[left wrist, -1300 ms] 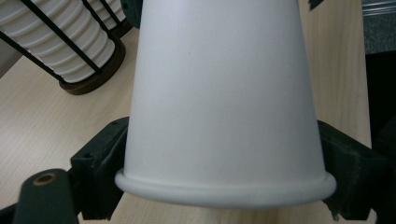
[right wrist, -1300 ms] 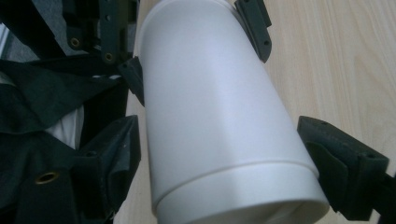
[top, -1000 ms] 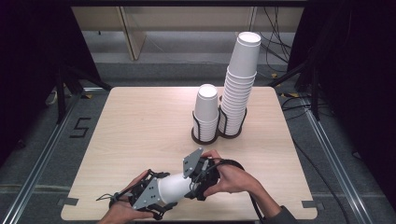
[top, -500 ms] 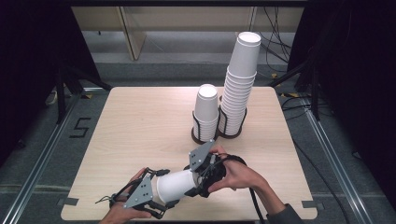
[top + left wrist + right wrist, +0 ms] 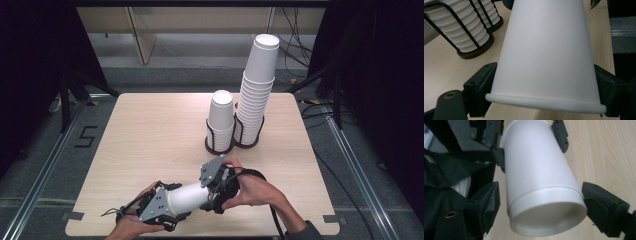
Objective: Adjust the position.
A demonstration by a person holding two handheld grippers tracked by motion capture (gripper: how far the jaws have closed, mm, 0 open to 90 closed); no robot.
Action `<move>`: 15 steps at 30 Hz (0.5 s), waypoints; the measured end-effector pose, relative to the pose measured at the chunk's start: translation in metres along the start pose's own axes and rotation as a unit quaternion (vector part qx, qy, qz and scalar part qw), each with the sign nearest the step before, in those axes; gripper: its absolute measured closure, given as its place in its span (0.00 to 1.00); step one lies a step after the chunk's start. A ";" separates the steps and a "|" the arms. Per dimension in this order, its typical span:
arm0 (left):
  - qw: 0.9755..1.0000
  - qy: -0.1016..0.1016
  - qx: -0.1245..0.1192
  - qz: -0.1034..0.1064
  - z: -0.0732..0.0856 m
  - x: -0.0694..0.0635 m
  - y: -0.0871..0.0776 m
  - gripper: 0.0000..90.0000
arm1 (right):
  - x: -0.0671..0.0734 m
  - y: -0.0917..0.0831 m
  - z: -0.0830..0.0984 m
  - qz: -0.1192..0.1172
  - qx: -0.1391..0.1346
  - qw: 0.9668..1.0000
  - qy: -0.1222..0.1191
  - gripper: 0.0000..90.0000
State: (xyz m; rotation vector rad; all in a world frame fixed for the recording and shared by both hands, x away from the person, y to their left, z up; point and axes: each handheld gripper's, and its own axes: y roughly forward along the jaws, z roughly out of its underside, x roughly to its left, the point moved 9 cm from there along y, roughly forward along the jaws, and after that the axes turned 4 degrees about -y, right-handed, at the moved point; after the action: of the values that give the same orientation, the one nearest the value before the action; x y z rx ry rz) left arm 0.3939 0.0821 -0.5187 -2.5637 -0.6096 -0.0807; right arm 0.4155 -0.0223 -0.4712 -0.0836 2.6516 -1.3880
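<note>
Compared with the earlier frames, the cup (image 5: 187, 196) lies in nearly the same spot near the front edge of the worktop (image 5: 150, 135), on its side between the two hands. The left gripper (image 5: 165, 210) has just been closing: its fingers, which stood wider a moment ago, are now drawn in against the cup's wide end. The right gripper (image 5: 216, 191) has shifted only slightly along the cup's narrow end.

There is one loose white paper cup, held above the worktop. Two black wire holders stand side by side toward the back right of the worktop: the short stack (image 5: 220, 120) sits in the nearer one and the tall stack (image 5: 256, 92) in the one just beside it. How many cups each stack has cannot be told exactly. Two grippers are in play, one in each hand.

In the left gripper view, the black fingers (image 5: 480, 85) press on both sides of the cup (image 5: 546, 55) just above its rolled rim, pinching it. In the right gripper view, the cup's base end (image 5: 544, 195) lies between the fingers (image 5: 604, 207); a thin gap shows on the left side and the right finger sits at the cup's edge, so whether they press on it cannot be told.
</note>
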 end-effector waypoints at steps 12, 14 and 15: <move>0.999 0.025 0.023 0.003 -0.004 -0.008 0.001 0.19 | 0.008 0.021 0.008 0.044 0.134 0.987 -0.083 0.28; 1.000 0.019 0.004 0.003 -0.006 -0.007 0.001 0.15 | 0.008 0.020 0.008 0.043 0.129 0.988 -0.079 0.28; 1.000 0.015 -0.010 0.002 -0.007 -0.006 0.001 0.14 | 0.006 0.020 0.006 0.032 0.114 0.988 -0.099 0.28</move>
State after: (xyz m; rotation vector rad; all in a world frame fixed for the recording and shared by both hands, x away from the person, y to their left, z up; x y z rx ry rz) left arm 0.3897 0.0756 -0.5136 -2.5792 -0.5945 -0.1238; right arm 0.4105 -0.0163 -0.4919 -0.1030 2.3005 -1.5622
